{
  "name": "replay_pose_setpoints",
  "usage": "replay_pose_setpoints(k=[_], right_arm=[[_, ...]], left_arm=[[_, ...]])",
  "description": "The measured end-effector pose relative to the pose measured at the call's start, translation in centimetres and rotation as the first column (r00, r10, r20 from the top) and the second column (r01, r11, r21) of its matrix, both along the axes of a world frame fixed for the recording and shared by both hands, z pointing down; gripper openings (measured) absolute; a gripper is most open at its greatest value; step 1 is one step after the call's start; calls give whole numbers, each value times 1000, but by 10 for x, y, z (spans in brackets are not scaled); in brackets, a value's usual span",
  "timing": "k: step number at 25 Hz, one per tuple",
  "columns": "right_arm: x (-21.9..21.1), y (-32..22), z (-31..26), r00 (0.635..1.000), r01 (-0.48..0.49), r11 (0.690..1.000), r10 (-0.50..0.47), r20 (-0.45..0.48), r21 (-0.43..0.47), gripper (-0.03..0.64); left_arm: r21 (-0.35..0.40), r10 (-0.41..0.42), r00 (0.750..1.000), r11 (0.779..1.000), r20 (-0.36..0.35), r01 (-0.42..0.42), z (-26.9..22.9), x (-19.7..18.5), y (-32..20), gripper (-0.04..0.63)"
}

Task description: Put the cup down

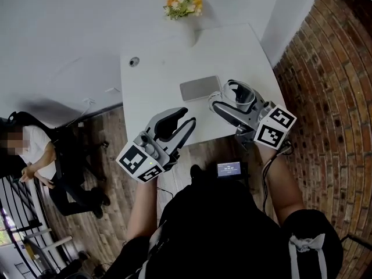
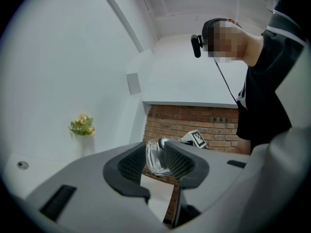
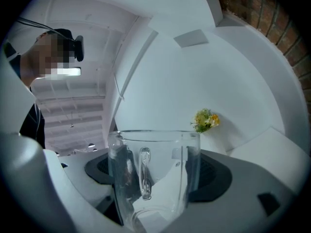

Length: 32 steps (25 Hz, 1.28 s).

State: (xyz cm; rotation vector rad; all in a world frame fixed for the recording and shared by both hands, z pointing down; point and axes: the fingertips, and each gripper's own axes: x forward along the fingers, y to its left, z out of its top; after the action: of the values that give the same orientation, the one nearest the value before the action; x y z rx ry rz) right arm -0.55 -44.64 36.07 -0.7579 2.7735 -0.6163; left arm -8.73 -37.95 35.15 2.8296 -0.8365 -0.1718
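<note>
The right tool (image 1: 230,93) pinches a clear, straight-walled glass mug (image 3: 154,178) with a looped handle, over the smooth white table's (image 1: 163,74) 4 o'clock part. The left tool (image 1: 188,117) is spread, nothing between its ribbed black pads.

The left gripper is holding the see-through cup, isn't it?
Not quite: it is the right gripper that is holding the see-through cup. The right gripper view shows the cup clamped between its jaws. The left gripper has its jaws apart and grips nothing.
</note>
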Motion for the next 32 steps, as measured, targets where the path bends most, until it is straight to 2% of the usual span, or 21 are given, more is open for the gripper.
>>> replay_pose_setpoints(k=[4,8,16,23,32], right_arm=[[-4,-31,17,1000,-7,1000,7,-10,-13,420],[-10,-63,46,1000,-2,998,0,-22,-62,420],[-24,-122,107,998,1,995,-8,-67,-104,420],[-39,-155,174,985,13,992,-35,-167,-129,420],[-66,-171,223,938,44,998,-56,-342,-44,420]], left_arm=[[-15,-40,999,999,11,41,9,-7,-17,123],[-45,-84,996,995,20,85,21,-12,-35,123],[-49,-85,996,995,17,86,39,-3,-79,123],[-78,-88,996,993,17,89,60,2,-101,123],[-100,-108,994,989,33,111,73,-4,-103,123]])
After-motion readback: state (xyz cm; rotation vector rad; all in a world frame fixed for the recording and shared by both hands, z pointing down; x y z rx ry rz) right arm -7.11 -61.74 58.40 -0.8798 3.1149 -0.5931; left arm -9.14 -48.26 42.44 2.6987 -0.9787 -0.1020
